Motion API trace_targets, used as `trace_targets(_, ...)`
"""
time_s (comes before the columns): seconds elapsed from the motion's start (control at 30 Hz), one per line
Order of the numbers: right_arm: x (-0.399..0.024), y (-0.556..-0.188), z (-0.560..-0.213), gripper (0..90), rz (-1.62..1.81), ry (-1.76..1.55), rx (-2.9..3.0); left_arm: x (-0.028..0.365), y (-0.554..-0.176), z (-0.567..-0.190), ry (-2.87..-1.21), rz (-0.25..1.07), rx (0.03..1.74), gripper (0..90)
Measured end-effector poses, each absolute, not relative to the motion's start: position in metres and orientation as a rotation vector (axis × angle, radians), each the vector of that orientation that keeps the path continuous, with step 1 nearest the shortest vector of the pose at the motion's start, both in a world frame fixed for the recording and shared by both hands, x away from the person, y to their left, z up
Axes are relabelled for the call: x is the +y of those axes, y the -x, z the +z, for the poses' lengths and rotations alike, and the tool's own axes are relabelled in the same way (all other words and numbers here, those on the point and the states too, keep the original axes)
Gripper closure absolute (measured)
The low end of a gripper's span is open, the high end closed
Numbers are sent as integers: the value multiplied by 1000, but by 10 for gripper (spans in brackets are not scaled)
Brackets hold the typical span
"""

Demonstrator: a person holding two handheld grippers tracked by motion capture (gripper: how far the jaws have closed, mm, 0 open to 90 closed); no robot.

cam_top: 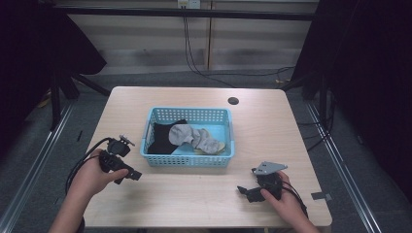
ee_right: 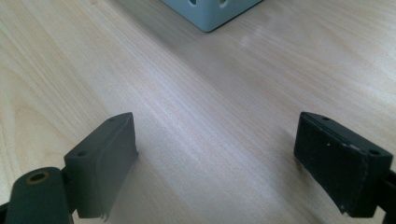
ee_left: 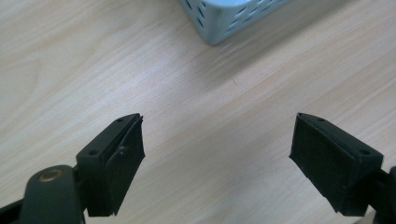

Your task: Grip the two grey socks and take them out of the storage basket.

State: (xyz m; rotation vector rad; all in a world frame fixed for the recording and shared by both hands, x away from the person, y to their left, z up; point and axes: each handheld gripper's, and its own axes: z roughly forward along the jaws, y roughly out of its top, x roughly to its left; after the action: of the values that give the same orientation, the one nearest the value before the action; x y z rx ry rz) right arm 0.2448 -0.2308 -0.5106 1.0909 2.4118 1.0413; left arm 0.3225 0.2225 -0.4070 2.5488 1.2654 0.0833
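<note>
A light blue plastic basket (cam_top: 188, 160) stands in the middle of the wooden table (cam_top: 252, 131), holding a black sock (cam_top: 163, 136), a grey sock (cam_top: 194, 137) and a yellowish piece (cam_top: 219, 147). My left gripper (cam_top: 133, 174) is in the person's left hand, just left of the basket's near left corner (ee_left: 219, 23); its jaws stand open over bare wood (ee_left: 219, 135). Near the table's front right, my right gripper (cam_top: 243, 190) is open too, its jaws wide apart with nothing between them (ee_right: 215, 144). The basket's near corner (ee_right: 210, 14) shows ahead of it.
A dark round hole (cam_top: 233, 101) sits in the tabletop behind the basket. A grey tape patch (cam_top: 320, 196) marks the front right edge. Cables (cam_top: 194, 58) run over the floor behind the table, and dark frames stand on both sides.
</note>
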Motion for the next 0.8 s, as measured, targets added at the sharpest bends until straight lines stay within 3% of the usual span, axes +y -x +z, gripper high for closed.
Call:
trace_targets(0.33, -231, -245, -511, 124, 1044, -1094, 2410, 204, -341, -373, -2610, -19, 1250, 184)
trace_targets(0.8, -231, -245, -511, 124, 1045, -1089, 2409, 179, -371, -349, -2608, -30, 1246, 194)
